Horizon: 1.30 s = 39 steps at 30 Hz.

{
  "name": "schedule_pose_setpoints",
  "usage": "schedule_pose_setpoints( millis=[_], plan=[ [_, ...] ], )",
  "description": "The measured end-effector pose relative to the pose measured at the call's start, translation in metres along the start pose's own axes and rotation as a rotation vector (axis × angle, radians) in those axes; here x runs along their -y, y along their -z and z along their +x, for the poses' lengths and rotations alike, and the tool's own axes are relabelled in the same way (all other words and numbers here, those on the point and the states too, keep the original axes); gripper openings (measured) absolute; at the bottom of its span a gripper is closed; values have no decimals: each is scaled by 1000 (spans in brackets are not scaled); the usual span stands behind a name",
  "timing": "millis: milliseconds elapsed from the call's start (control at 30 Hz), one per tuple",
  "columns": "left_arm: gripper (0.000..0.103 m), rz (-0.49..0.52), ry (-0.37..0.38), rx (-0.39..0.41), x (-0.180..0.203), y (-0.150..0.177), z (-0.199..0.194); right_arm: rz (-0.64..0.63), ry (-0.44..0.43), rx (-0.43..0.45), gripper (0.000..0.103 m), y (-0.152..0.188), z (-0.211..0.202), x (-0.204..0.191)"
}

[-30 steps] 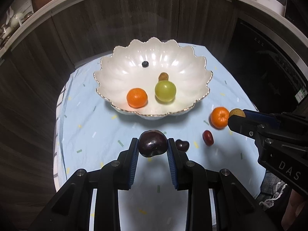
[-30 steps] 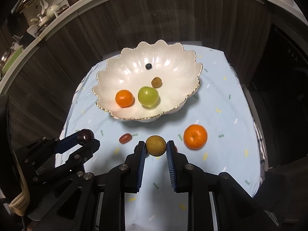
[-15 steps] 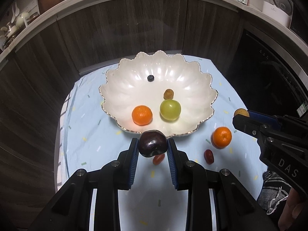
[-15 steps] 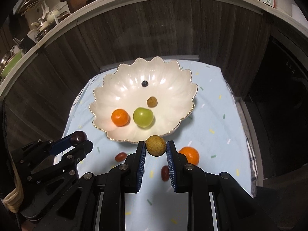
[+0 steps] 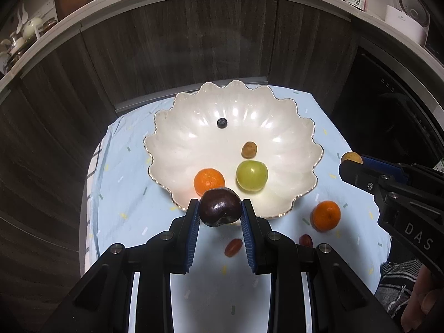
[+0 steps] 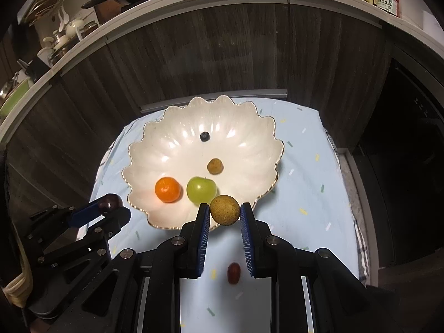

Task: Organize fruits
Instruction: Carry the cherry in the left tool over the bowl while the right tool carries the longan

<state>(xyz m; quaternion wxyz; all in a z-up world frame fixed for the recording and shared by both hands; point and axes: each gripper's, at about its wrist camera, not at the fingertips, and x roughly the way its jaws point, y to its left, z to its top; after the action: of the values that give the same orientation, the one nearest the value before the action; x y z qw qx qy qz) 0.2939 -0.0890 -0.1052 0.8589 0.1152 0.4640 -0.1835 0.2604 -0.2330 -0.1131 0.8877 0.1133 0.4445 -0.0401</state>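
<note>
A white scalloped bowl [image 5: 177,149] [image 6: 249,144] stands on a light blue cloth. It holds an orange [image 5: 208,181], a green fruit [image 5: 252,175], a small brown fruit [image 5: 249,149] and a blueberry [image 5: 222,123]. My left gripper [image 5: 220,211] is shut on a dark purple plum [image 5: 220,210], held above the bowl's near rim. My right gripper [image 6: 224,211] is shut on a round yellow-brown fruit [image 6: 224,209], also above the near rim. A second orange [image 5: 326,216] and two small red fruits [image 5: 233,247] [image 5: 305,240] lie on the cloth.
Dark wood cabinet fronts rise just behind the cloth, under a counter with bottles and kitchenware. A dark appliance front stands at the right. The right gripper body [image 5: 394,188] is at the right of the left wrist view.
Both grippers have risen and moved forward with their fruits, from over the cloth to above the bowl's near rim. The fruits in the bowl have not moved.
</note>
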Motion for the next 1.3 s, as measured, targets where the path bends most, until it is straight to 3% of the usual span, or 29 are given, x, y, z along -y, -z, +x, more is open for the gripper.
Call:
schedule_pose_setpoints(
  millis=[1300],
  plan=[
    [30, -43, -21, -31, -20, -57, 80, 10, 22, -44, 24, -46, 77, 19]
  ],
)
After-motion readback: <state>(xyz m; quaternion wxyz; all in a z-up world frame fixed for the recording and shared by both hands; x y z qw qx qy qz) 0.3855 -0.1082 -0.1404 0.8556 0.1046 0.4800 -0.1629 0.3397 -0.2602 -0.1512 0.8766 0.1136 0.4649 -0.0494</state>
